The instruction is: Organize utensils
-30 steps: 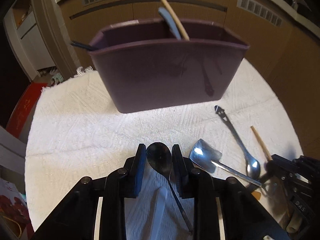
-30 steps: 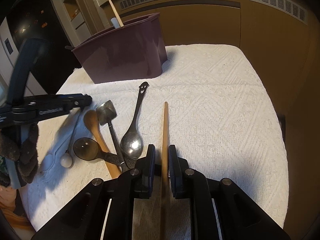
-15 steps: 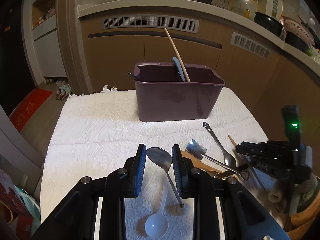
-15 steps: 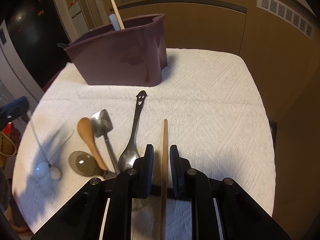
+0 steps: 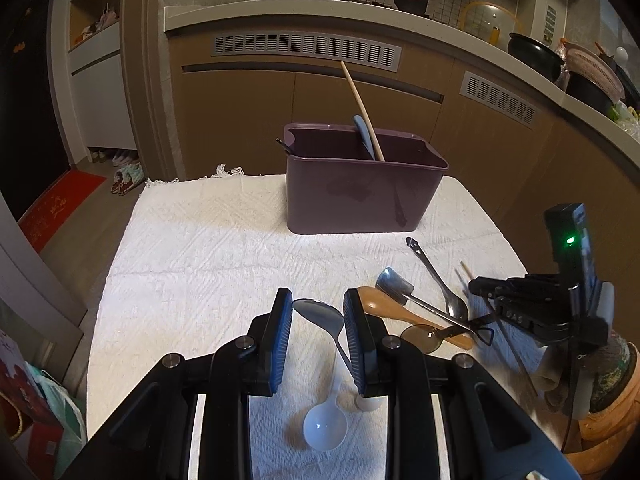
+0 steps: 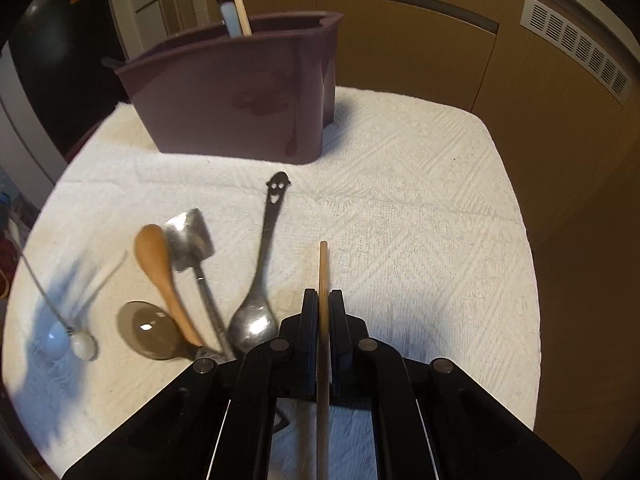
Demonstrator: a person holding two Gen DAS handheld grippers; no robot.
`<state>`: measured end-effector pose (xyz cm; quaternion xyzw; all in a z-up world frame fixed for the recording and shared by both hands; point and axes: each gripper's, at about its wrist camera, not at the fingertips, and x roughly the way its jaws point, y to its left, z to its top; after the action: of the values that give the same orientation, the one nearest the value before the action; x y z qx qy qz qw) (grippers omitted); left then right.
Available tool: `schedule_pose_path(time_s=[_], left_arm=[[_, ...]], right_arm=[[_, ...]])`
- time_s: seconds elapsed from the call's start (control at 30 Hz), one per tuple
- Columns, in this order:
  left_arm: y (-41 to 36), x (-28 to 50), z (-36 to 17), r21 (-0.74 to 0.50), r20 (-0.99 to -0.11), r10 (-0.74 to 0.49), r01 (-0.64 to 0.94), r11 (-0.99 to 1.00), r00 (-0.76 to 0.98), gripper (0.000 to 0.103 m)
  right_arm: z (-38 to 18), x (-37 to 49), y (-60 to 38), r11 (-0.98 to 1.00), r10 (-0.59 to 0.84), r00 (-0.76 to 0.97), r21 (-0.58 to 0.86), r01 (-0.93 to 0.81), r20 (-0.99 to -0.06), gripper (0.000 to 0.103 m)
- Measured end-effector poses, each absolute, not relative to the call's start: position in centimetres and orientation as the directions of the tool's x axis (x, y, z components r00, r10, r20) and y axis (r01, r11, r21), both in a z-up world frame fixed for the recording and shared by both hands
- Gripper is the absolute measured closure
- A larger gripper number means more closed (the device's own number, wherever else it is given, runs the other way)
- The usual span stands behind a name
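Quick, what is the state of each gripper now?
Left gripper: closed on the metal spoon.
Right gripper: closed on the wooden chopstick.

The left wrist view looks forward and down from above the near edge of the white cloth (image 5: pixel 192 248), with the purple bin (image 5: pixel 360 196) ahead at 12 o'clock, well apart. The right wrist view sits lower and closer to the cloth (image 6: pixel 420 200), tilted more steeply, with the bin (image 6: pixel 240 96) at 11 o'clock. Both share the bin, the cloth and the loose spoons (image 5: pixel 412 312) (image 6: pixel 192 280).
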<state>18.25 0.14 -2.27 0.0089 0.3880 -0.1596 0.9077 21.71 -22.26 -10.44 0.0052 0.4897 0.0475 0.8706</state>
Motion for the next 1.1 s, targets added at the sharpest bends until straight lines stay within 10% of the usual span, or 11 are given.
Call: schedule_pose_path(time_s=[0.63, 0.97, 1.1], left_arm=[[1.2, 16.7, 1.7, -0.098, -0.649, -0.275, 0.280, 0.955, 0.709, 0.093], [-0.8, 23.6, -5.5, -0.140, -0.826, -0.296, 0.333, 0.932, 0.479, 0.050], [-3.3, 26.9, -7.5, -0.113, -0.852, -0.272, 0.350, 0.930, 0.448, 0.050]], right_arm=[[1.2, 14.8, -20.5, 0.976, 0.208, 0.723, 0.098, -0.192, -0.659, 0.098], [-4.7, 17.0, -21.8, 0.983, 0.181, 0.637, 0.111, -0.148, -0.749, 0.097], [-6.2, 18.0, -22.0, 0.982, 0.186, 0.619, 0.126, -0.139, -0.763, 0.097]])
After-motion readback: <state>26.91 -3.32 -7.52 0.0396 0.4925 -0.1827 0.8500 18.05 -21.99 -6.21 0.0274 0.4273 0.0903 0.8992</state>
